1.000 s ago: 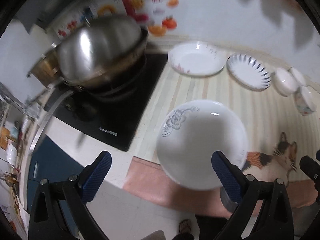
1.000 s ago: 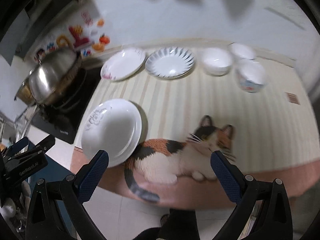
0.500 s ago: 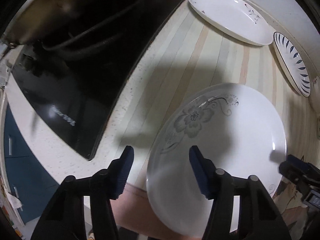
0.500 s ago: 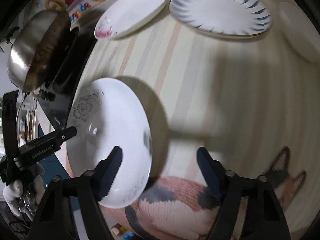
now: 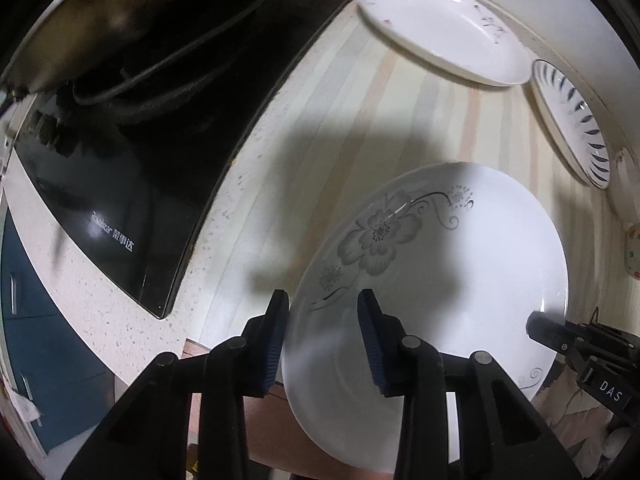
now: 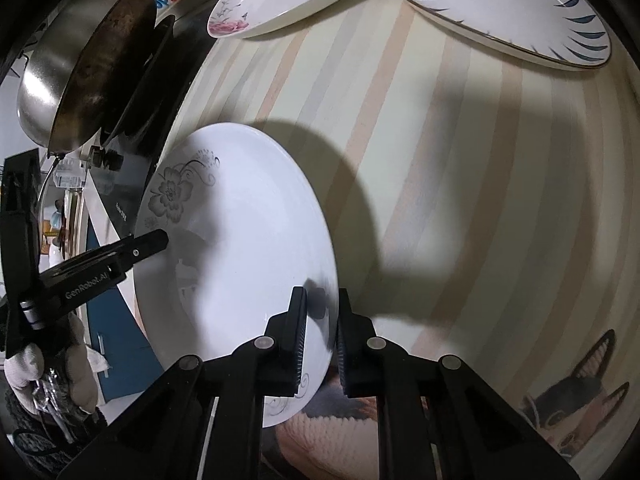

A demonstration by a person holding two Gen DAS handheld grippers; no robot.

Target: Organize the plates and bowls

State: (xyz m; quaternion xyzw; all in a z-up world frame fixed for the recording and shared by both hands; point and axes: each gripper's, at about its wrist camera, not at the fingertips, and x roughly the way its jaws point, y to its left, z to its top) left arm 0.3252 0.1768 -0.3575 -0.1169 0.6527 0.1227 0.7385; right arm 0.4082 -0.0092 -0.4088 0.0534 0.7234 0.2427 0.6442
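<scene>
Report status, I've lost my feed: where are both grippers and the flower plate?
Left gripper closing over the flower plate near rim. Right gripper closing on the opposite rim. Plate on the striped mat. Nothing in the way.

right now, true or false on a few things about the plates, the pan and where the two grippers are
1. Both grippers sit at the rim of the same grey-flower plate. True: the left gripper and the right gripper straddle opposite edges, their jaws closing.
2. The blue-leaf plate is stacked on the grey-flower plate. False: it lies apart, farther back on the striped mat.
3. A steel pan sits on the black cooktop. True.
4. The pink-flower plate is held by the right gripper. False: it rests untouched at the back.
5. The mat is plain white. False: it is striped and shows a cat.
</scene>
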